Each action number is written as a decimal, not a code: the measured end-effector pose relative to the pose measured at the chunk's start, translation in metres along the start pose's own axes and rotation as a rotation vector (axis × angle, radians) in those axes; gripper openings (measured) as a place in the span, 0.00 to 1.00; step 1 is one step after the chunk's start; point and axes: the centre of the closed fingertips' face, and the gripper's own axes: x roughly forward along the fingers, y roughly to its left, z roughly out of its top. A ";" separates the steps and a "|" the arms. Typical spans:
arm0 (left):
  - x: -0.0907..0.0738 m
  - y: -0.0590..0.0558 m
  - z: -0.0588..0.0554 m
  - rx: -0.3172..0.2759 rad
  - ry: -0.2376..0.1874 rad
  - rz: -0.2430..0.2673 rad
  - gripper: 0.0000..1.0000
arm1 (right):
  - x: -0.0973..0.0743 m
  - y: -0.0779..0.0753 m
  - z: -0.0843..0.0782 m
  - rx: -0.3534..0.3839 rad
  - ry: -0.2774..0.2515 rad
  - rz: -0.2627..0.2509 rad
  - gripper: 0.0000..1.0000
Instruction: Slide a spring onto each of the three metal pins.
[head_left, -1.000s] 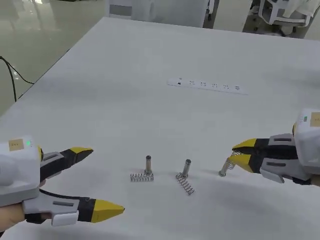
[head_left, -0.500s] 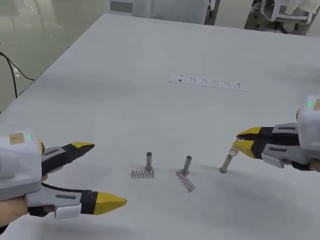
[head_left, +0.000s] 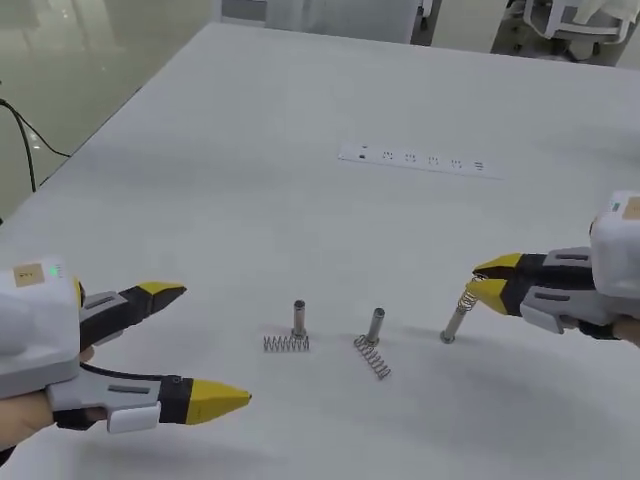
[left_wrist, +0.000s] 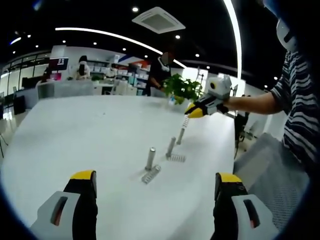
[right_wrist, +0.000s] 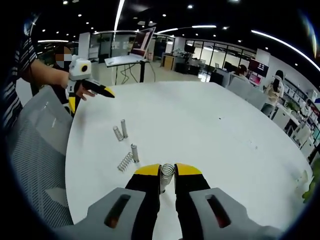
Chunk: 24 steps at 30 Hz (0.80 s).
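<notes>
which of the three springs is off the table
The spring in the jaws of the right gripper, at the rightmost pin; the other two springs lie flat on the table.

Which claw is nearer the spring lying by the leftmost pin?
Left. The left claw sits open just beside that spring; the right claw holds another spring at the far pin.

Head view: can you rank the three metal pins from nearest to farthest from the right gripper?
1. right pin: on the right, just below the right gripper, which holds a spring at the pin's top end.
2. middle pin: further left, in the centre of the row.
3. left pin: at the far left end of the row.
</notes>
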 end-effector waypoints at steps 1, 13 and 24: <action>0.000 0.000 0.000 0.000 0.001 0.000 0.95 | 0.000 -0.001 0.000 0.001 0.000 -0.002 0.07; -0.001 0.002 0.002 -0.006 -0.002 0.004 0.94 | 0.003 -0.001 -0.001 0.015 -0.002 0.001 0.07; -0.004 0.003 0.001 -0.007 0.004 0.010 0.93 | 0.007 0.002 -0.009 0.034 0.015 0.010 0.07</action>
